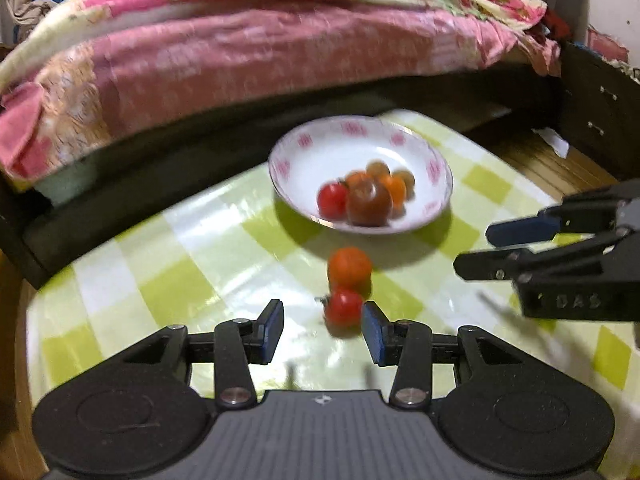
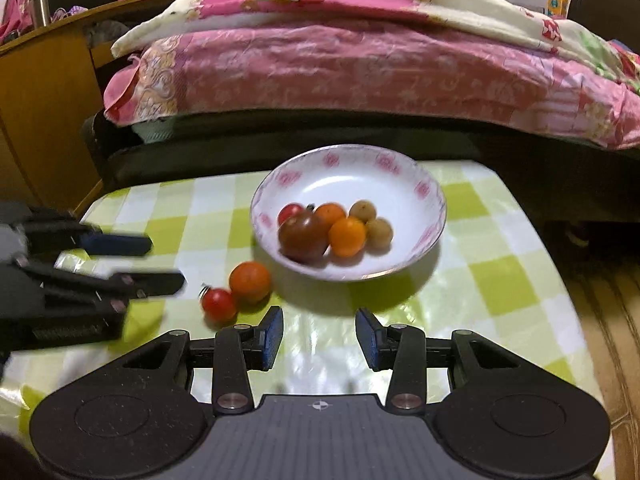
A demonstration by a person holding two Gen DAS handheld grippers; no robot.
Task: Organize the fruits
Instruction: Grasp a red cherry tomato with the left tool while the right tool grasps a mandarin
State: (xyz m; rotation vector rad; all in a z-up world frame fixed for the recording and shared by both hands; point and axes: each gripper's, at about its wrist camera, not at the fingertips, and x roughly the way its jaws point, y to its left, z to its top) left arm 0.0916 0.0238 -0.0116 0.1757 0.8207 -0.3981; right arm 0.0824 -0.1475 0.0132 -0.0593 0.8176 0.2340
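Observation:
A white bowl [image 1: 340,148] [image 2: 340,176] with pink marks stands on the green-checked tablecloth [image 1: 160,280]. It holds several small fruits: a dark tomato [image 2: 302,236], a red tomato, oranges and pale round ones. An orange [image 1: 349,268] [image 2: 250,282] and a red cherry tomato [image 1: 343,307] [image 2: 219,304] lie touching on the cloth in front of the bowl. My left gripper [image 1: 323,326] [image 2: 166,262] is open, and the cherry tomato sits just beyond its right pad. To the right of the loose fruit, my right gripper [image 2: 320,330] [image 1: 486,250] is open over bare cloth.
A bed with a pink patterned quilt [image 1: 240,60] [image 2: 360,60] runs along the table's far edge. A wooden cabinet [image 2: 40,100] stands at the left and a dark one [image 1: 600,120] at the right. Wooden floor [image 2: 612,320] shows past the table's right edge.

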